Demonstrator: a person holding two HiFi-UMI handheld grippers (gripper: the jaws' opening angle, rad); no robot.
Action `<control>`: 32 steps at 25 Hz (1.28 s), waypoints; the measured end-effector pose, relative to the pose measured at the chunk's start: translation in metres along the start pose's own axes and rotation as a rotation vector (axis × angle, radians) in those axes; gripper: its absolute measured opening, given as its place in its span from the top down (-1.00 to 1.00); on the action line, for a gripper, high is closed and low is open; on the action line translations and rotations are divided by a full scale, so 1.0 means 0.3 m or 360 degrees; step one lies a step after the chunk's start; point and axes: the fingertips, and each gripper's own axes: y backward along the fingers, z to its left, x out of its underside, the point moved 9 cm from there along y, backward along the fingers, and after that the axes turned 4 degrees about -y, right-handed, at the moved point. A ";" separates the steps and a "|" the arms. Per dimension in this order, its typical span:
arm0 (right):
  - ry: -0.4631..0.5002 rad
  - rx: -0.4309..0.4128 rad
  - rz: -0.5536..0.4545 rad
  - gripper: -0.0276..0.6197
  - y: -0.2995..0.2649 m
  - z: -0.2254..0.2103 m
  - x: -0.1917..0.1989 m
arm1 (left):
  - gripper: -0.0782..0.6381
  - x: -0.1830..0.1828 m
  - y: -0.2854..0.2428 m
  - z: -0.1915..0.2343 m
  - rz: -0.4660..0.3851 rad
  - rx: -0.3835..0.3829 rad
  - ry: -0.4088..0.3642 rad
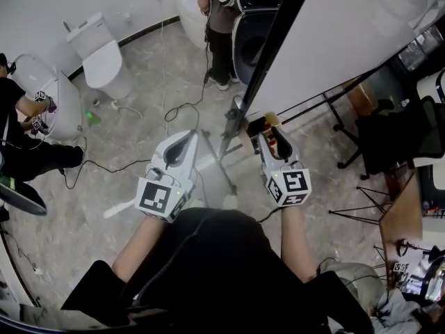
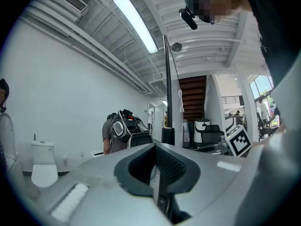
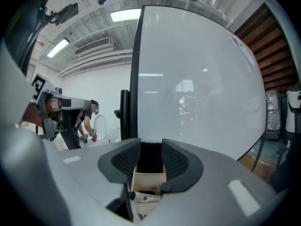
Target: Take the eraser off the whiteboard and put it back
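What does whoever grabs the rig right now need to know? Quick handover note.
Left gripper: jaws together, empty, off to the left of the whiteboard.
Right gripper: jaws shut on the black eraser, low on the board beside its black frame. A tan box with a marker sits just below.
Done: eraser gripped. Can't tell whether it is clear of the board.
Left: pull it off, put it back, release.

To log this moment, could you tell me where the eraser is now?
In the right gripper view, the eraser sits gripped in the right gripper, in front of the whiteboard, above a cream box.
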 end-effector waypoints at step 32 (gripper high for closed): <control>-0.0016 0.0373 -0.0236 0.89 0.440 0.112 -0.112 | 0.77 0.019 -0.068 -0.135 -0.0080 0.0451 -0.0022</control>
